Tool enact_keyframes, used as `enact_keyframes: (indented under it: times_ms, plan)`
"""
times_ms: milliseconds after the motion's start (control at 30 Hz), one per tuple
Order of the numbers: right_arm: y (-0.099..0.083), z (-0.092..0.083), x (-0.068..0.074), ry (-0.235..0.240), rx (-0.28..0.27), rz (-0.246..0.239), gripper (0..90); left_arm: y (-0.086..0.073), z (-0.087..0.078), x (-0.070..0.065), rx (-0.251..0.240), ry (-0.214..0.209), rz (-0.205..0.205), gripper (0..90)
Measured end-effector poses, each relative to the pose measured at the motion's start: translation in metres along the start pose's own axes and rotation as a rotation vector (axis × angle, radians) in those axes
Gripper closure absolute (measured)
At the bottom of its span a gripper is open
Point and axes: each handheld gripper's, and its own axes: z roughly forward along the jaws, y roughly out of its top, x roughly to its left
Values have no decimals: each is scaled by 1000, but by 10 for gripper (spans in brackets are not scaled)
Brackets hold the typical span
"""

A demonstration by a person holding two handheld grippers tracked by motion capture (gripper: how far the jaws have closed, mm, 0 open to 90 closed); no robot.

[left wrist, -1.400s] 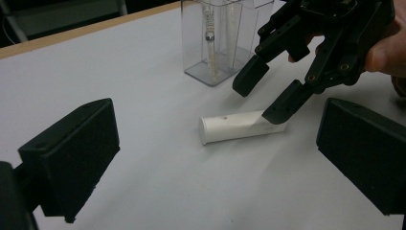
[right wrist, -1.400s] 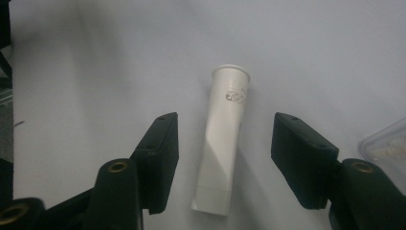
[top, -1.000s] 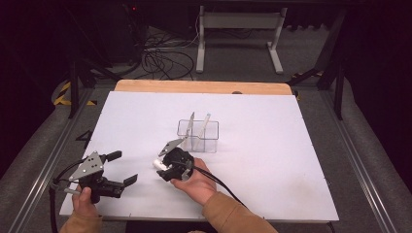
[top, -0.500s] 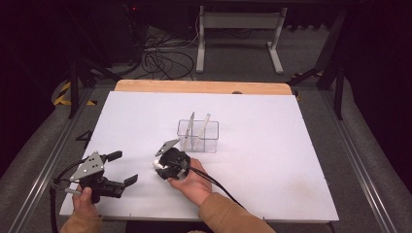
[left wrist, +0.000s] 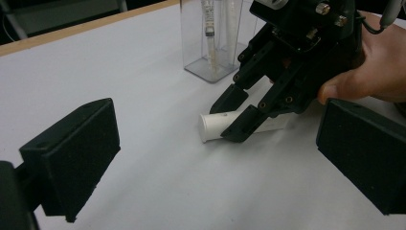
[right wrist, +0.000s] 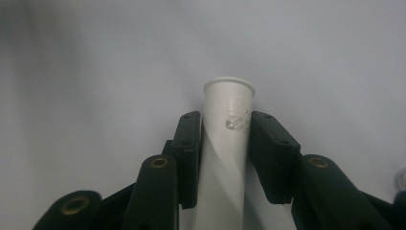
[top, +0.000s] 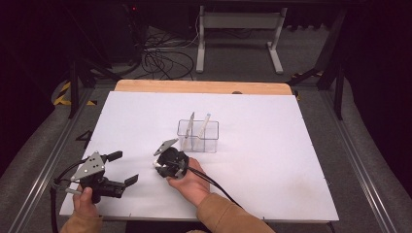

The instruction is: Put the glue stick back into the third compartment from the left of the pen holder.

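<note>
Right gripper: jaws just closed, pinching the white tube lying on the table, centre frame.
Left gripper: jaws spread, empty.
Clear rack: mid-frame, beyond the tube.
Technique: lift level, tilt upright before the rack.

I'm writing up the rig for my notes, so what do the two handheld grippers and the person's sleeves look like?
Both are black two-jaw tools with flat rectangular pads. The left gripper carries a grey three-cornered plate on top, and a black cable trails from it. The right gripper has brass-coloured rivets along its black linkages, and a black cable runs back over the hand. Both sleeves are tan.
</note>
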Motion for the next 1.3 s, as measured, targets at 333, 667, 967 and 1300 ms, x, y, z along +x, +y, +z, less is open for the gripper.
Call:
enact_keyframes:
  times_ms: [333,667,967,1300]
  plan:
    - [1,0,0,-11,4,29,671,0,0,-1,3,-1,0,18]
    - [2,-8,-4,48,17,42,673,0,0,-1,2,-1,-1,17]
    - [3,-23,-3,53,-18,29,673,0,-1,-2,-4,0,-8,18]
    - [1,-30,-3,65,-22,24,676,0,-1,-2,-7,7,-4,17]
